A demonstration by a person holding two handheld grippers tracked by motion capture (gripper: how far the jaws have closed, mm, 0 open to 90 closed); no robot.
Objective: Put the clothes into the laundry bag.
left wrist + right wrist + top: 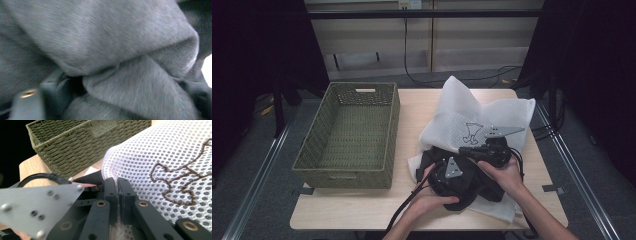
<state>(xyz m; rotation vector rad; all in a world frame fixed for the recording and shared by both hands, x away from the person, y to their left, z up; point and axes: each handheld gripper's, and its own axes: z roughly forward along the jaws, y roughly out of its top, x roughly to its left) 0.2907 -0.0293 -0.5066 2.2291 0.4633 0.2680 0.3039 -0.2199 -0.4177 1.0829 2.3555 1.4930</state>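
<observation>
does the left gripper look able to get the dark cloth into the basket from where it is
Probably yes. The left gripper is buried in the dark cloth, and the basket stands open-topped just to its left. The white mesh bag, pinched by the right gripper, overlaps the cloth.

Dim surroundings, blurred close-up cloth

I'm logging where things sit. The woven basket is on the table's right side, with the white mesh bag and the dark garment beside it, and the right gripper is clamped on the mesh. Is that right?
Not quite: the woven basket stands on the table's left side, as the high view shows. The white mesh bag and the dark garment lie to its right, and the right gripper is shut on the mesh.
</observation>
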